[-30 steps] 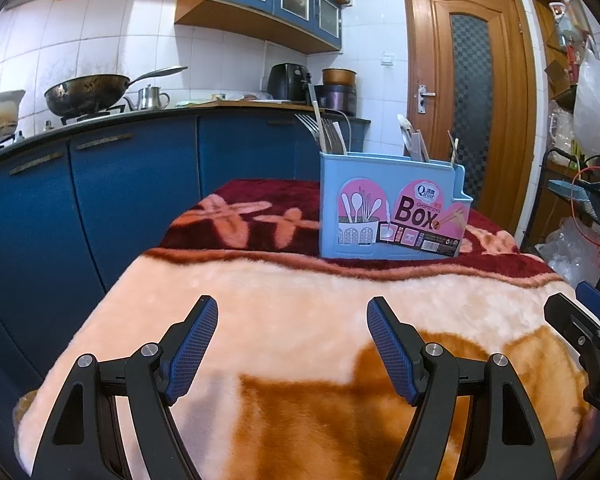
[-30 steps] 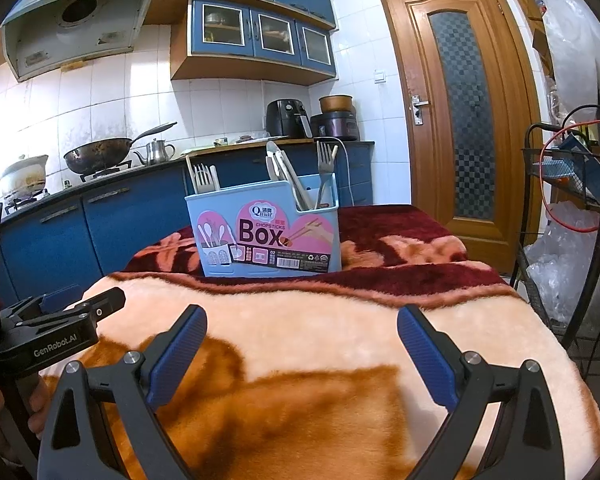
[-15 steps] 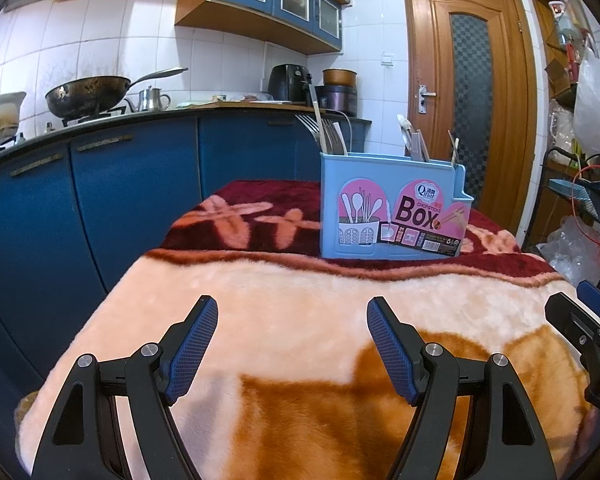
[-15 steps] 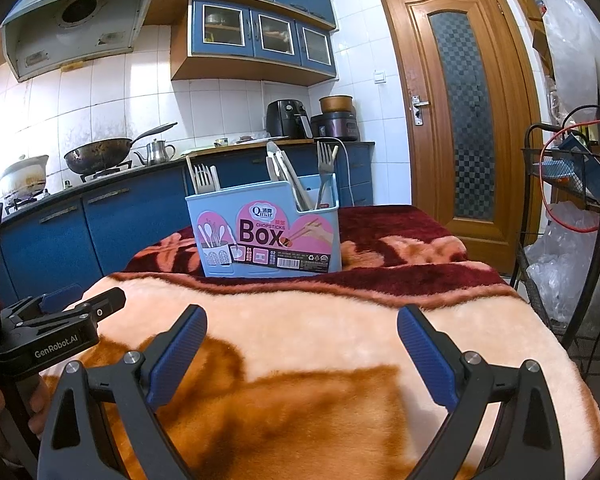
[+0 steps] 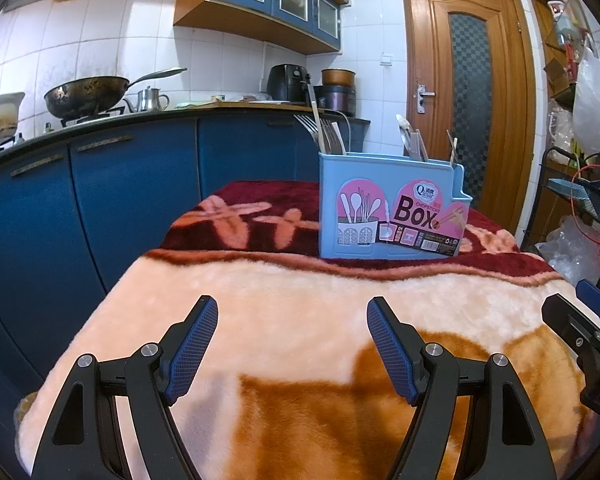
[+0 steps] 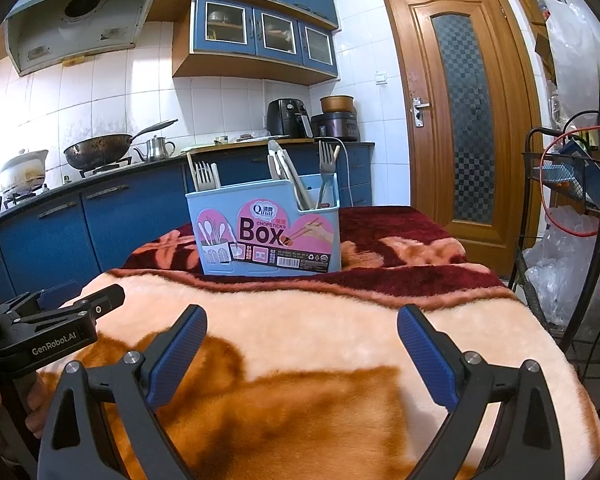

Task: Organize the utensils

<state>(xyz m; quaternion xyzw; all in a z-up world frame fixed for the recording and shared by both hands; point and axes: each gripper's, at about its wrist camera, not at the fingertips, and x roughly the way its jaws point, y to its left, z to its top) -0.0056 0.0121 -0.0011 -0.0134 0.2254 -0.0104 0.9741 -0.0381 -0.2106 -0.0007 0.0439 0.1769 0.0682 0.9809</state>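
Observation:
A light blue utensil box point(image 5: 392, 208) with a pink "Box" label stands upright on the blanket-covered table point(image 5: 300, 300), also in the right wrist view point(image 6: 266, 234). Forks point(image 5: 326, 132), spoons and chopsticks stand in its compartments; in the right wrist view I see forks point(image 6: 327, 168) and a spoon point(image 6: 278, 160). My left gripper point(image 5: 292, 344) is open and empty over the near part of the blanket, well short of the box. My right gripper point(image 6: 302, 356) is open and empty, also near the front.
Blue kitchen cabinets point(image 5: 100, 200) run along the left, with a wok point(image 5: 88, 96) and kettle on the counter. A wooden door point(image 5: 468, 96) stands behind. A wire rack point(image 6: 572, 208) with bags stands to the right of the table.

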